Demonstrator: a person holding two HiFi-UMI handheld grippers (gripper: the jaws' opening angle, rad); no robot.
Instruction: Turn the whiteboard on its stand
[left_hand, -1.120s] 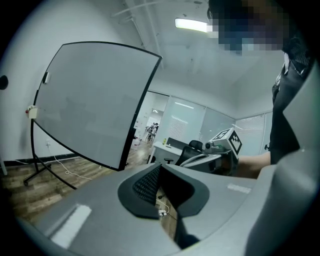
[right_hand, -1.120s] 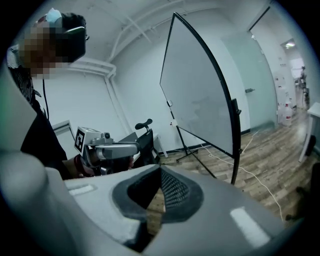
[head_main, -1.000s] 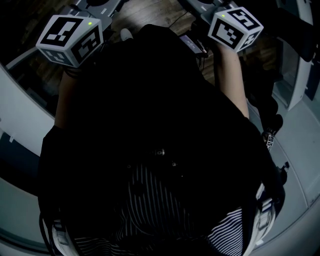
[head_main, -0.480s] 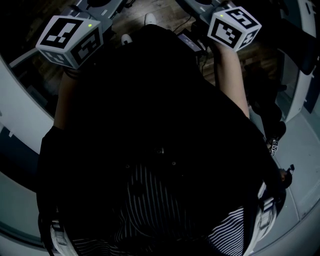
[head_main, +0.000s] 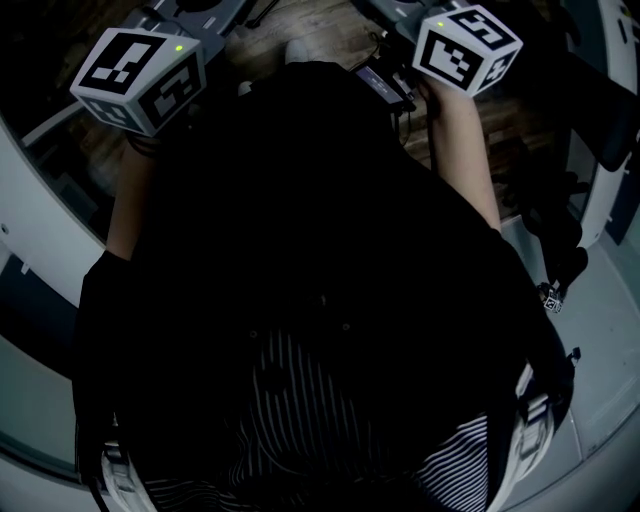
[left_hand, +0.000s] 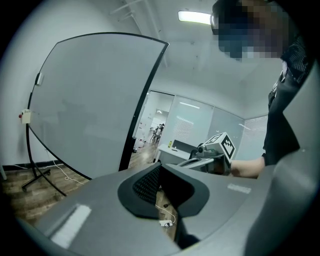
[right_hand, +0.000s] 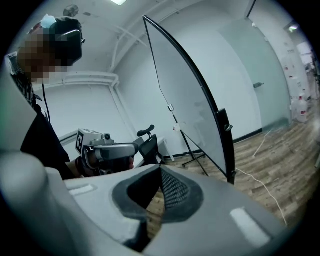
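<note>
Approach stage, by the look of it: no contact yet with the whiteboard (left_hand: 90, 100), which probably explains both tools being held out ahead of the body, side by side and tipped slightly downward. Along the left gripper (left_hand: 160, 166), fingers (left_hand: 146, 184) closed tip to tip with nothing between them, just wooden floor (left_hand: 25, 195) and a white cable (left_hand: 167, 220) showing through the slit below the tips. Board up and to the left of those fingertips and well apart from them, its black frame edge the nearest part, the stand (left_hand: 35, 172) lower left on the floor. Along the right gripper (right_hand: 160, 169), fingers (right_hand: 175, 192) likewise pressed together and empty. Board above and to the right of these fingertips, again well apart, seen at a steep slant, with a knob (right_hand: 227, 128) on its dark side frame. Likely closed simply for carrying. Turning the board would seem to call for moving nearer, then either opening onto the frame edge or pushing on it with closed tips. Some risk of the light stand shifting if pushed off-centre.
</note>
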